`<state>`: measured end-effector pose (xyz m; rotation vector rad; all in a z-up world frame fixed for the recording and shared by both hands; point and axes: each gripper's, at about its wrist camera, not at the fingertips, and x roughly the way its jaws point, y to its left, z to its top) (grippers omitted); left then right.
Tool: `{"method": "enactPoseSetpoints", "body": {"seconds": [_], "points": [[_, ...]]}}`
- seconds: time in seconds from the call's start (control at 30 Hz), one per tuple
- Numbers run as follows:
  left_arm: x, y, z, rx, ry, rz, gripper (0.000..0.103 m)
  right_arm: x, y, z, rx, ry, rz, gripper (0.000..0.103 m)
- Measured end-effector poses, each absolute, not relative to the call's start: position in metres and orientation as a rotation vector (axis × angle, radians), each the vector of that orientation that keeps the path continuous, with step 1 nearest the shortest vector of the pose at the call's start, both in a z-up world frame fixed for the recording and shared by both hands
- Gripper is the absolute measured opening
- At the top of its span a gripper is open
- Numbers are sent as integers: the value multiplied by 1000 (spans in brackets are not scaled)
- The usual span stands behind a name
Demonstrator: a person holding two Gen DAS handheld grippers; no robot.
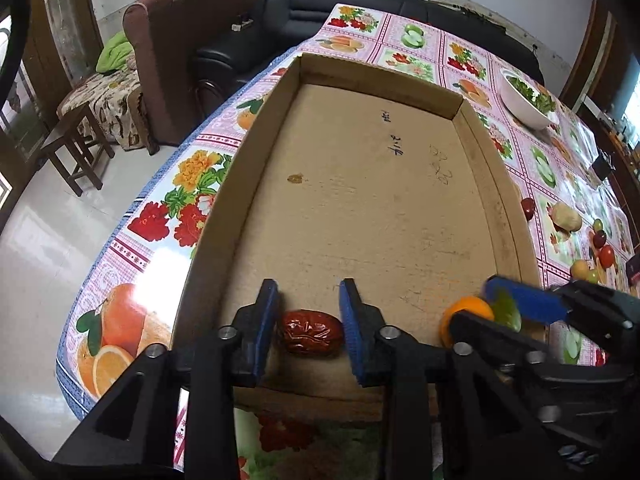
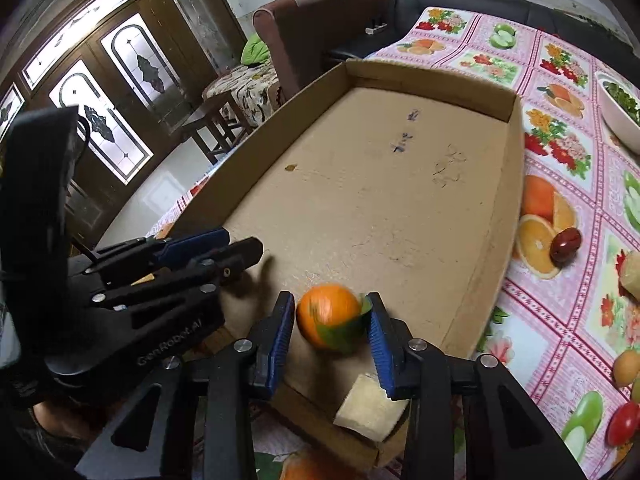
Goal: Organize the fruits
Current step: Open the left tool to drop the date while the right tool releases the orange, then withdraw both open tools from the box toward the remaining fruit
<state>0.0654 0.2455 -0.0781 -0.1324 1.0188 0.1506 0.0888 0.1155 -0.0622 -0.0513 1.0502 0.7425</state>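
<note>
L tongs (image 1: 309, 312) open astride red date (image 1: 311, 333) in cardboard tray (image 1: 516, 208); R tongs (image 1: 486, 316) by orange (image 1: 466, 314).

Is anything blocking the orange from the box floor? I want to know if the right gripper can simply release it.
Nothing visible: the orange sits between the right gripper pads, directly over bare cardboard box floor.

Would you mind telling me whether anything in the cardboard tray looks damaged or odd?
Only small flaws: the cardboard tray has a brownish stain on its floor and scribbled ink marks farther back. Nothing looks spilled.
</note>
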Motion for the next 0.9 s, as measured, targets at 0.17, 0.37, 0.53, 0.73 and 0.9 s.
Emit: {"method": "enactPoseSetpoints", "body": {"seconds": [0.17, 0.37, 0.53, 0.73, 0.9], "points": [[57, 245, -64, -156, 986, 121, 46, 86, 78, -38, 14, 989, 710, 44], [50, 236, -49, -179, 960, 55, 53, 89, 26, -24, 88, 959, 618, 47], [43, 217, -41, -167, 972, -34, 53, 81, -1, -22, 112, 955, 571, 47], [35, 197, -35, -161, 967, -103, 53, 64, -36, -27, 132, 961, 512, 47], [32, 176, -33, -153, 973, -150, 53, 55, -76, -38, 168, 975, 421, 54]]}}
